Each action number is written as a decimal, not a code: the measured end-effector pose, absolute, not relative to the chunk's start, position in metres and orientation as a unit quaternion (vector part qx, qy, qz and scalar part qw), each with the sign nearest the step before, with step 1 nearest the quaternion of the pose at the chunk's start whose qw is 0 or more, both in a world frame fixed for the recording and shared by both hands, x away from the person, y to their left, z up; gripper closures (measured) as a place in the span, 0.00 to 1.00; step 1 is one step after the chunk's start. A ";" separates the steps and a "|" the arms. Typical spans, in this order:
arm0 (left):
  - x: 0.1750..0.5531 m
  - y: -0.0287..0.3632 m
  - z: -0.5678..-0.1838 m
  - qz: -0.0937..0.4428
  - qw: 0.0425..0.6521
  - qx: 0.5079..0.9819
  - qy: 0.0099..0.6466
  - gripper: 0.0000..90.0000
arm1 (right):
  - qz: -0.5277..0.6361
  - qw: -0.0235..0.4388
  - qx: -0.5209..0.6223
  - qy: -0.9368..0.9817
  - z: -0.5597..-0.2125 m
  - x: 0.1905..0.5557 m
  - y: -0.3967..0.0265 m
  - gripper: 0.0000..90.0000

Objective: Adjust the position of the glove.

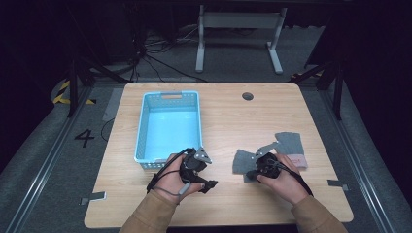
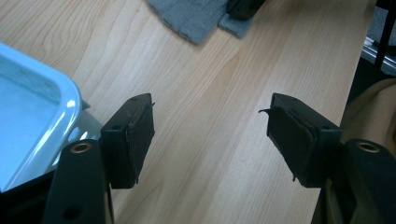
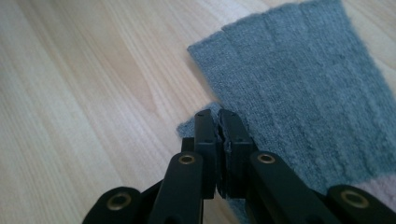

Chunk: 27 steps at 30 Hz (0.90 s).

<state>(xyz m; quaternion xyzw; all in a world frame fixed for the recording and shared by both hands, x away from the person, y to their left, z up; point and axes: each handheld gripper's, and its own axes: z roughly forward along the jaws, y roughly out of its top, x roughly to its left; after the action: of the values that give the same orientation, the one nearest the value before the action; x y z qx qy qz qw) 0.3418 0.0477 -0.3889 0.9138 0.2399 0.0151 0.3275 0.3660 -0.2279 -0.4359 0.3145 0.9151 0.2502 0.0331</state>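
Grey ribbed knit cloth (image 3: 299,98), pink-edged, lies flat.

Left gripper (image 2: 208,135) fingers spread wide; right gripper (image 3: 218,122) fingers closed.

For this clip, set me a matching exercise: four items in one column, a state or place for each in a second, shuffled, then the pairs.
Items:
1. left tongs
2. right tongs
3. blue basket
4. grey sock

States or places:
A. lies flat on the table, pink band at one end
B. jaws wide apart over bare wood
C. empty, at the table's left half
D. jaws closed at the fabric's edge

Pairs: 1-B, 2-D, 3-C, 4-A
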 end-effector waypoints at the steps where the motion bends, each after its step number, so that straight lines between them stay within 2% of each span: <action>1: 0.342 0.046 -0.389 0.013 0.329 0.913 0.240 0.36 | 0.250 0.032 0.313 0.916 -0.436 0.365 -0.228 0.98; 19: 0.349 0.035 -0.387 0.007 0.329 0.918 0.223 0.36 | 0.250 0.007 0.295 0.922 -0.436 0.349 -0.227 0.97; 27: 0.351 0.033 -0.386 0.008 0.330 0.918 0.219 0.36 | 0.278 0.018 0.298 0.913 -0.428 0.345 -0.232 0.93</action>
<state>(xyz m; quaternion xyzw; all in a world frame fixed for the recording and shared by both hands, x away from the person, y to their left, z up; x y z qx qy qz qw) 0.3506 0.0327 -0.3857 0.9182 0.2187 0.0077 0.3302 0.3453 -0.2323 -0.4276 0.2980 0.9131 0.2777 0.0183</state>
